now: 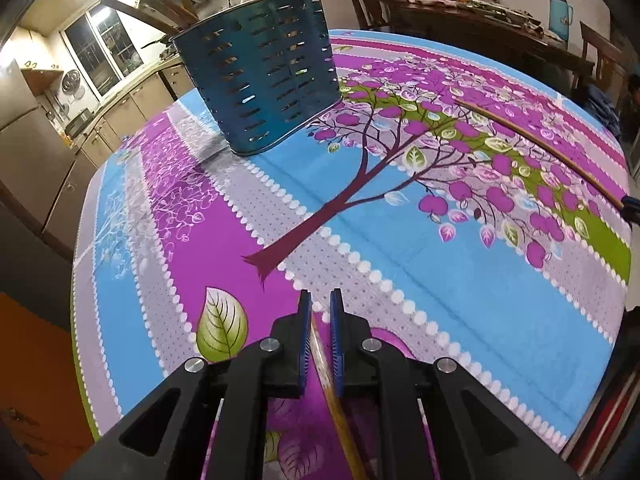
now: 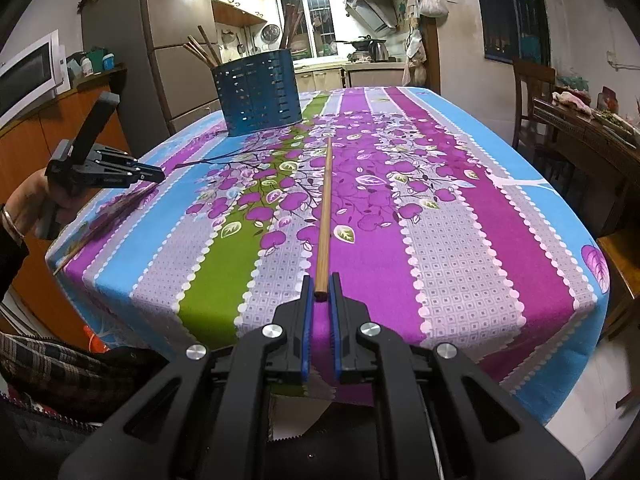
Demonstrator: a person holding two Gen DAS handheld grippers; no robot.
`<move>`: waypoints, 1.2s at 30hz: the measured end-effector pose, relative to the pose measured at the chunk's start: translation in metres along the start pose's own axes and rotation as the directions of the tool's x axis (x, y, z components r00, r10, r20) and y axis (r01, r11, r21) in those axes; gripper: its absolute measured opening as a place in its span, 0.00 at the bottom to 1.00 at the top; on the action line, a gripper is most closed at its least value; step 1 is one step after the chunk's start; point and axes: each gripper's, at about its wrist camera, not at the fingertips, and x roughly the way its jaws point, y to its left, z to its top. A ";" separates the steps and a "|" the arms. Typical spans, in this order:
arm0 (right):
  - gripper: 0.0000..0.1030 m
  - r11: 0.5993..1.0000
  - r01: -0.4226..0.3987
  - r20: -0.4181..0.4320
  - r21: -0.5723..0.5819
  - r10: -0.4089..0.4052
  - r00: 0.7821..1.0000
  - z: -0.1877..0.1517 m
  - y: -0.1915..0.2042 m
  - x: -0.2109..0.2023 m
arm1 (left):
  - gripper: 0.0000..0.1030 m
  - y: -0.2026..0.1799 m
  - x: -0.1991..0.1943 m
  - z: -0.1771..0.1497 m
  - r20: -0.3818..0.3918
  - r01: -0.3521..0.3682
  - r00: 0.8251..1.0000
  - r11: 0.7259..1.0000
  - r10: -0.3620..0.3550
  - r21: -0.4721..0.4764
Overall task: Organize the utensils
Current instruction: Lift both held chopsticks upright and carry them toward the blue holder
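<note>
A blue slotted utensil holder (image 1: 262,76) stands on the far part of the table; in the right wrist view (image 2: 258,94) several wooden sticks stick up from it. My left gripper (image 1: 320,300) is low over the near table edge, jaws narrowly apart around a wooden chopstick (image 1: 340,408) that lies on the cloth between them. My right gripper (image 2: 321,282) has its jaws close around the near end of a second chopstick (image 2: 325,208), which points toward the holder. Whether either jaw pair pinches its stick is unclear. That second chopstick also shows in the left wrist view (image 1: 536,144).
The table carries a purple, blue and green floral tablecloth (image 2: 460,240). My left gripper and hand show at the left in the right wrist view (image 2: 100,168). Kitchen cabinets (image 1: 80,152) stand beyond the table, wooden chairs and a sideboard (image 2: 580,136) at the right.
</note>
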 end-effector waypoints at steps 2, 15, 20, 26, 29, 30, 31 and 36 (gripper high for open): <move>0.06 1.000 0.005 -0.004 -0.006 -0.005 1.000 0.000 0.001 0.000 | 0.11 -0.001 0.001 0.001 -0.003 -0.015 1.000 1.000 0.015 0.017; 0.12 1.000 -0.008 -0.004 -0.009 0.008 1.000 -0.001 0.002 -0.001 | 0.26 0.004 0.004 0.000 -0.005 -0.033 0.999 0.999 0.033 -0.013; 0.12 1.000 -0.017 -0.009 -0.004 0.017 1.000 0.000 0.002 -0.001 | 0.26 0.008 0.006 -0.002 -0.001 -0.004 1.000 0.999 0.004 -0.044; 0.12 1.000 0.001 -0.004 -0.012 -0.001 1.000 -0.001 0.004 -0.001 | 0.15 0.011 0.004 -0.009 0.019 0.058 0.998 0.994 -0.057 -0.088; 0.12 1.000 0.011 0.001 -0.018 -0.011 1.000 -0.002 0.004 -0.001 | 0.13 0.006 0.003 -0.009 0.022 0.042 0.999 0.996 -0.041 -0.078; 0.12 1.000 0.014 0.004 -0.020 -0.013 1.000 -0.002 0.004 -0.002 | 0.13 0.007 0.003 -0.010 0.024 0.042 0.999 0.996 -0.041 -0.081; 0.12 1.000 0.015 0.007 -0.018 -0.015 1.000 -0.003 0.004 -0.002 | 0.11 0.006 0.003 -0.010 0.026 0.041 0.999 0.996 -0.039 -0.081; 0.12 1.000 0.021 0.024 -0.020 -0.020 1.000 -0.007 0.005 -0.005 | 0.09 0.003 0.002 -0.013 0.046 0.028 0.999 0.996 -0.025 -0.086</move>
